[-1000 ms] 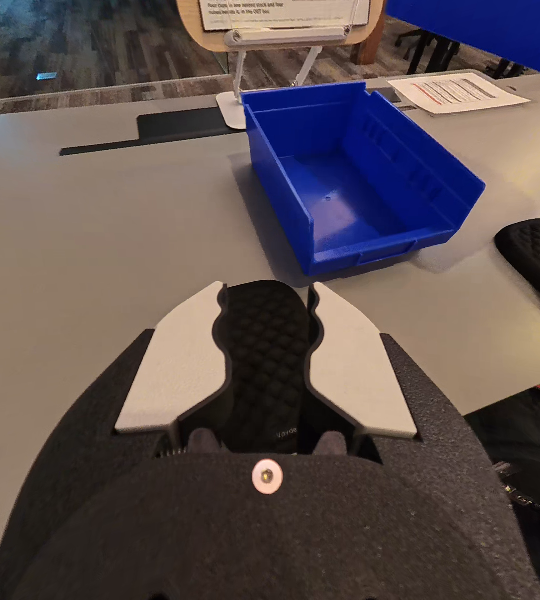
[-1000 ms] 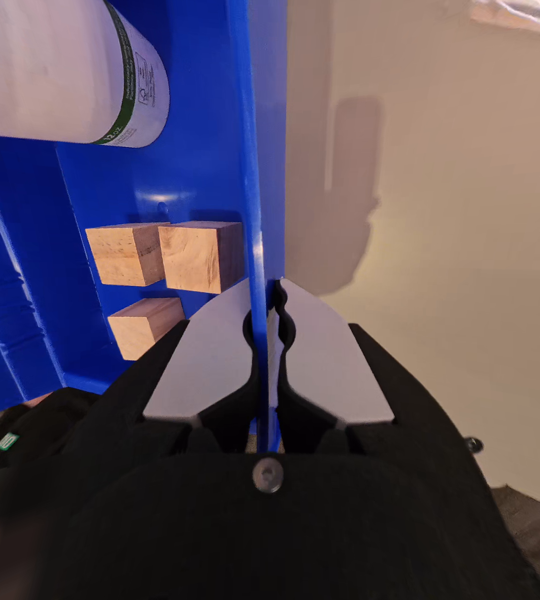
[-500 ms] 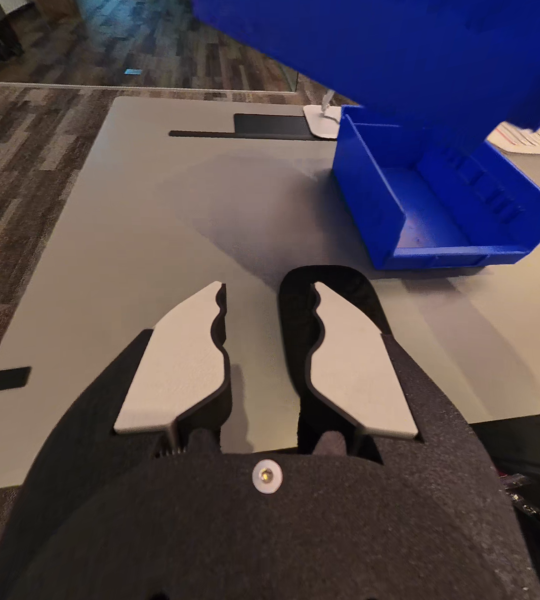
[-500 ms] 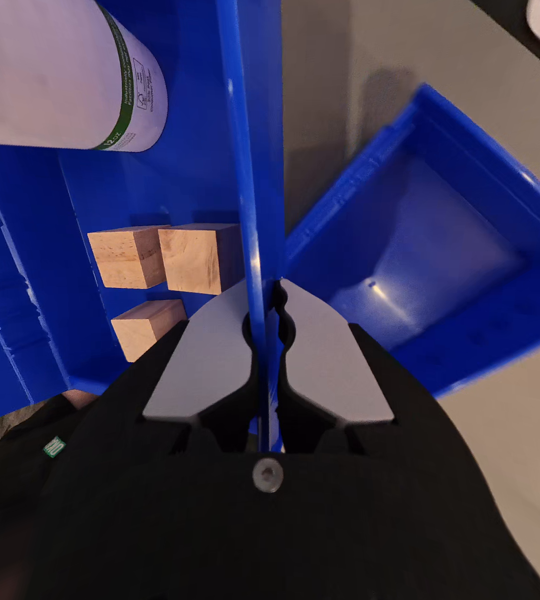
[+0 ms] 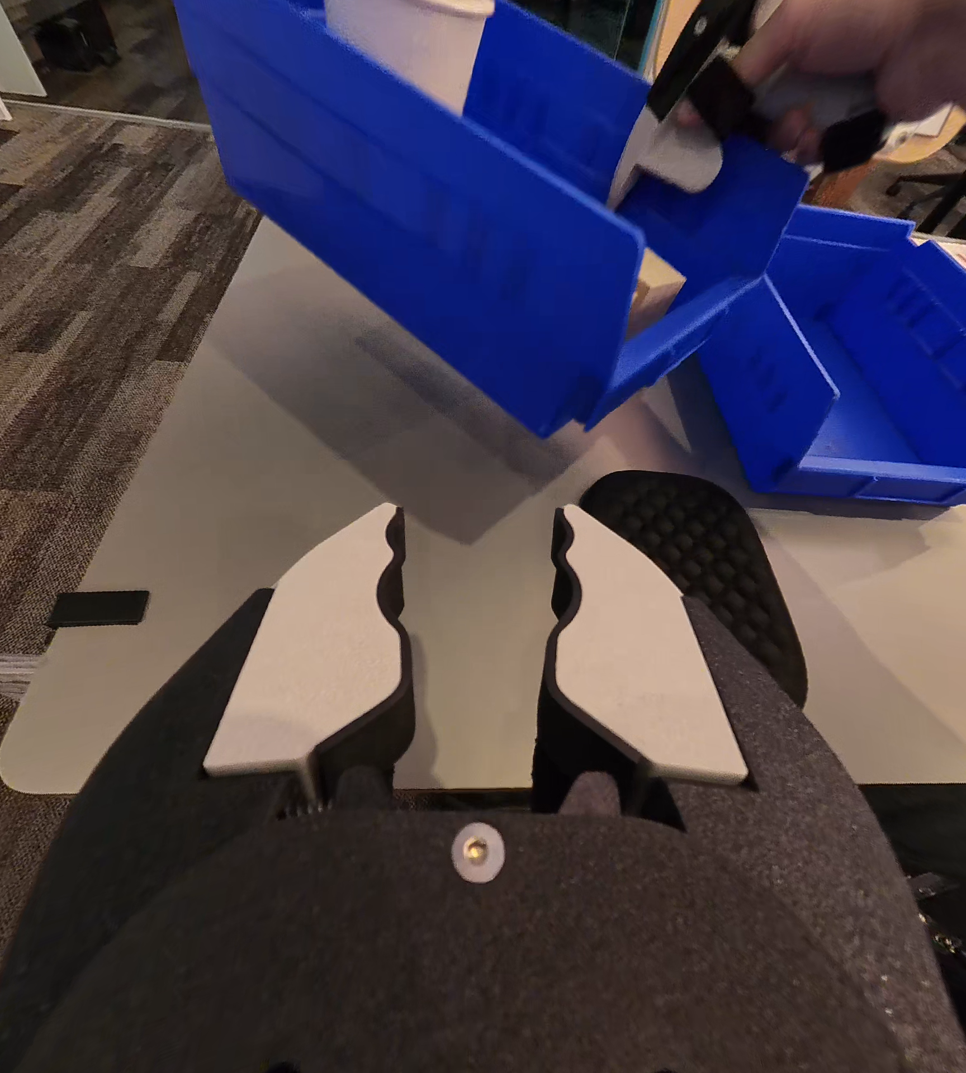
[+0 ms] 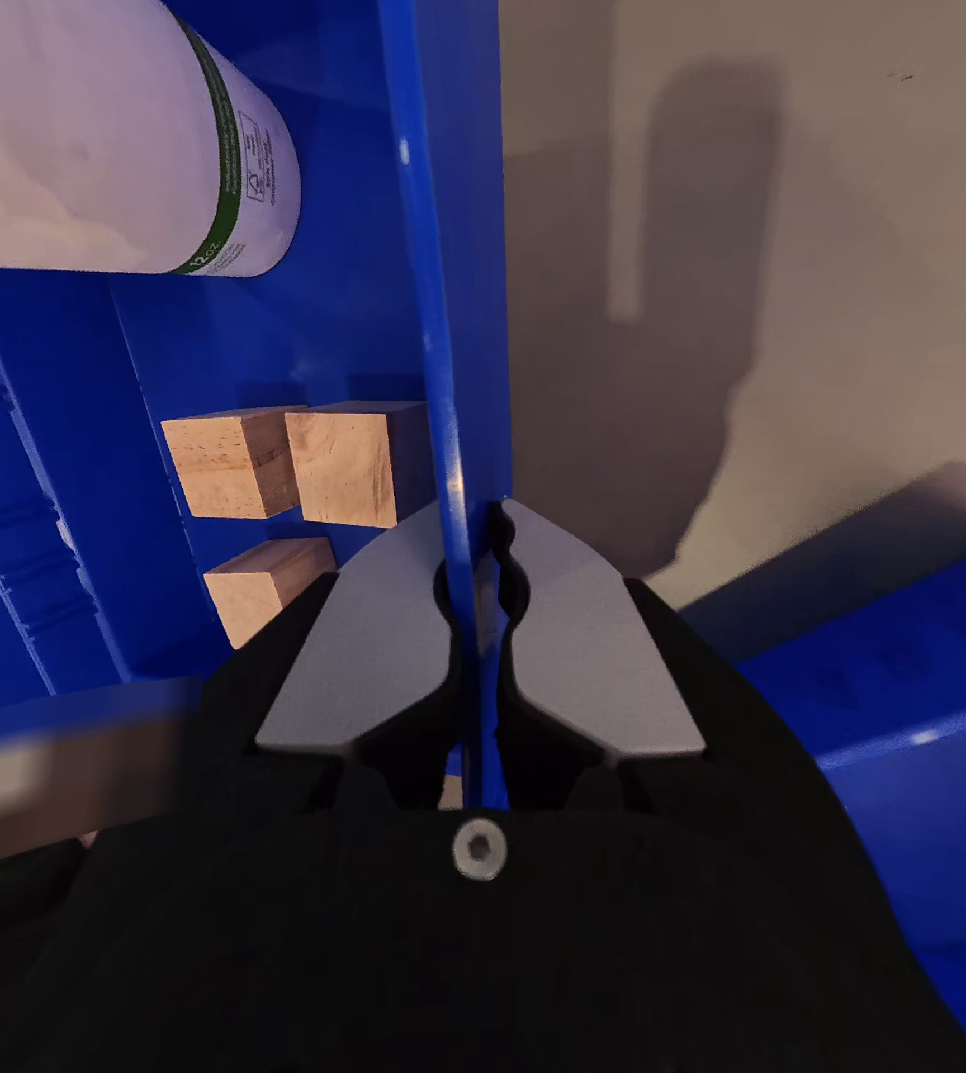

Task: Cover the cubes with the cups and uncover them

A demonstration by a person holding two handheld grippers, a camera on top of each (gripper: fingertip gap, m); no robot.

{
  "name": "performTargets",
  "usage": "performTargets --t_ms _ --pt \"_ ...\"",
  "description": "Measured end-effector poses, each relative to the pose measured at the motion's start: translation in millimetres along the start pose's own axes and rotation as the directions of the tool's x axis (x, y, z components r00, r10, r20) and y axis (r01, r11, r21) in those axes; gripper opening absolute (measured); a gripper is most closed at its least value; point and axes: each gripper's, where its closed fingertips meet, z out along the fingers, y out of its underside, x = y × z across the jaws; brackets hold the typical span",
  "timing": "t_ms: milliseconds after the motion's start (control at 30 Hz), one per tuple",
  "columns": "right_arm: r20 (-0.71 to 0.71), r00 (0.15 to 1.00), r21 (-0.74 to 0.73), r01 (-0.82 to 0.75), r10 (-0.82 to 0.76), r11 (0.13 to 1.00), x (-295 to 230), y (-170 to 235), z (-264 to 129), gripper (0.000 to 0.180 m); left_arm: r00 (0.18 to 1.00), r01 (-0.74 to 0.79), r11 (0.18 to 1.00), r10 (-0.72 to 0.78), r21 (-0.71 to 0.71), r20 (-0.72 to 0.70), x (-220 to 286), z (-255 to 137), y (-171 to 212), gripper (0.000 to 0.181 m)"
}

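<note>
The carried blue bin (image 5: 422,232) has swung in, now hanging just ahead of the left gripper (image 5: 476,525), whose fingers are spread and empty. The right gripper (image 6: 478,511) pinches its wall; cups (image 6: 109,133) and cubes (image 6: 347,461) sit left of those fingers, so no covering has begun.

The left tool (image 5: 476,525) hovers near, its fingers spread apart and holding nothing. Farther right, a hand (image 5: 899,64) grips the right tool (image 6: 478,522), fingers clamped together.
</note>
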Motion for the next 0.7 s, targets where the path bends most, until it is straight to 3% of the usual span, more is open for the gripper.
performTargets --t_ms 333,467,700 --pt "-0.053 0.998 -0.033 -0.043 0.041 0.999 21 9 61 0.006 0.998 0.029 0.999 -0.028 -0.026 0.056 -2 44 6 0.063" --pt "-0.066 0.997 -0.044 -0.050 0.047 0.998 23 11 74 0.006 0.990 -0.009 0.998 0.017 -0.057 0.141 -8 70 12 0.070" --pt "-0.074 0.997 -0.047 -0.022 0.019 0.999 19 11 79 0.011 0.978 0.036 0.996 -0.020 -0.077 0.209 -22 116 18 0.064"
